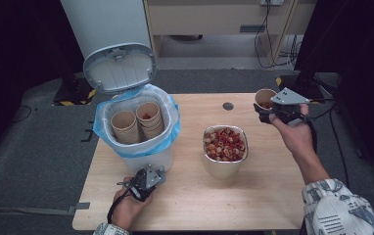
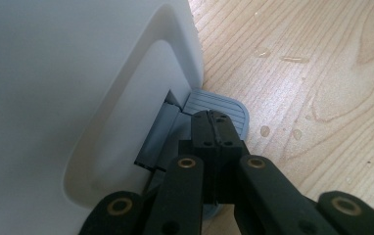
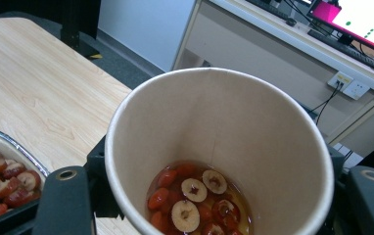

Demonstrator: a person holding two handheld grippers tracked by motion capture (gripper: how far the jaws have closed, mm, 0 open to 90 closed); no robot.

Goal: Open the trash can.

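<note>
While our closed left gripper [image 2: 213, 128] pins the pedal [image 2: 218, 105], we keep the cup [image 3: 214, 147], clamped by the right gripper [image 1: 269, 110] near the table's [image 1: 253, 205] far right corner, level.

Bin [image 1: 141, 152] left on table [image 1: 268, 196], cups [image 1: 138, 122] inside; tray [image 1: 225, 147] right of bin.

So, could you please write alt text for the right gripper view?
A paper cup held upright in the right claw has sliced red fruit in amber liquid at its bottom. Below left, a metal tray of similar fruit sits on a wooden table.
</note>
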